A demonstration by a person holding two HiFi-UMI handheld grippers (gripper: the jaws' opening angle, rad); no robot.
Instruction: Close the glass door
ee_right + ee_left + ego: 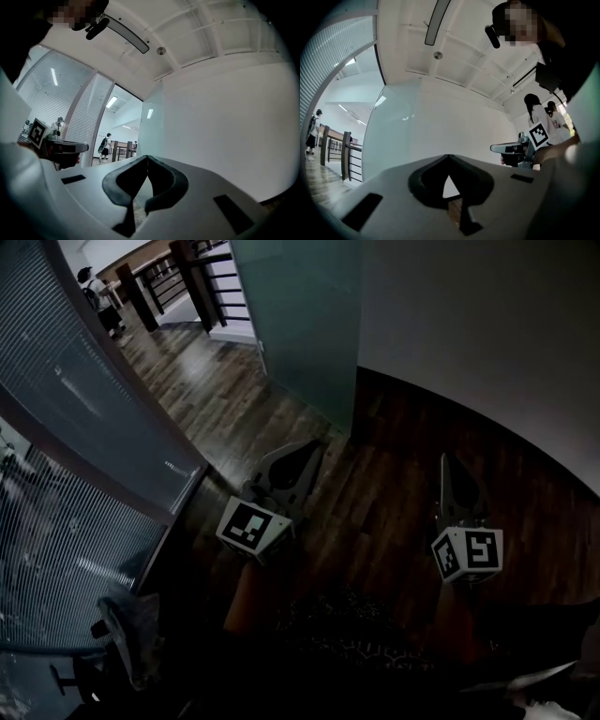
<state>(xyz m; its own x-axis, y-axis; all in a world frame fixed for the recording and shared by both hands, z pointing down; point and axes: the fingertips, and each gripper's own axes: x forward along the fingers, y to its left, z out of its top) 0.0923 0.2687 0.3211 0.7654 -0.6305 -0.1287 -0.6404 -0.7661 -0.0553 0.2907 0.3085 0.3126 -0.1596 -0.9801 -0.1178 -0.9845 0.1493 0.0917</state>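
The frosted glass door stands open ahead, swung back near the white wall. Both grippers are held above the dark wooden floor and touch nothing. My left gripper points at the door's lower edge, a short way from it, with its jaws closed tip to tip and empty. My right gripper points at the wall's base, also shut and empty. In the left gripper view the left gripper faces the pale door panel. In the right gripper view the right gripper faces the door's edge.
A glass wall with blinds runs along the left. Beyond the doorway is a corridor with a dark railing and a person. A chair with grey cloth stands at the lower left.
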